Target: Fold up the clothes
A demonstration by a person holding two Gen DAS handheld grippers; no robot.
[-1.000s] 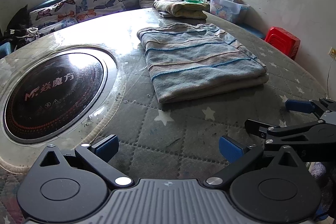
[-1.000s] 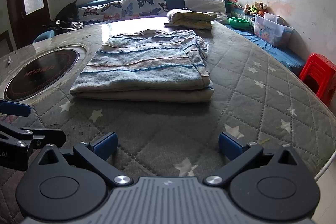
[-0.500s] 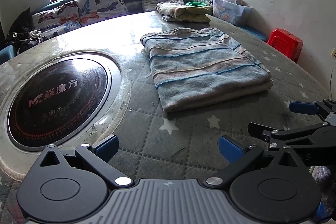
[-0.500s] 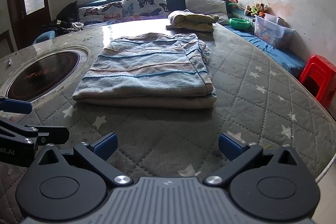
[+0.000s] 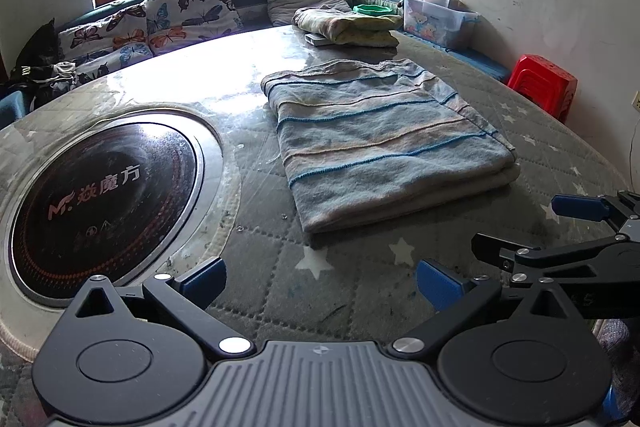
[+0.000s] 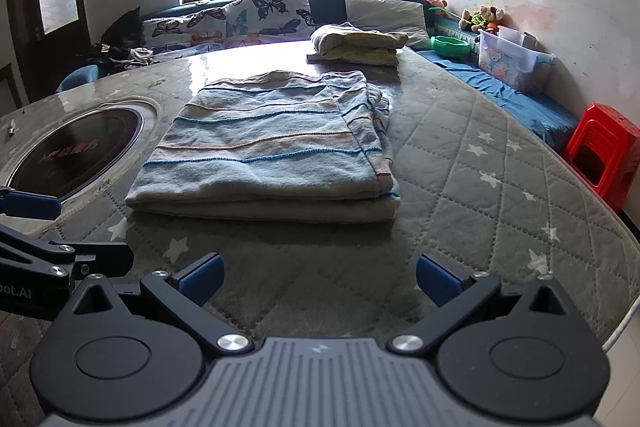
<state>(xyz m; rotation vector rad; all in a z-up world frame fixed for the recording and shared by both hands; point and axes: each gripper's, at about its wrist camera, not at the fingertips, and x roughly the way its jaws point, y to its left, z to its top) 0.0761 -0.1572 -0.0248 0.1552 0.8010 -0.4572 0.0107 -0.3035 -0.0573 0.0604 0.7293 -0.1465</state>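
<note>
The folded blanket (image 5: 384, 143) lay mid-desk (image 5: 360, 291), right of the round hob (image 5: 100, 195) (another bundle (image 6: 358, 45) sat far back). Left claw (image 5: 320, 281) and right claw (image 6: 318, 279) gaped wide, holding nothing.

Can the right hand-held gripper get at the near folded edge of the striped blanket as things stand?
Probably yes: the right hand-held gripper is open, facing the striped blanket, with only bare quilted table between them.
</note>
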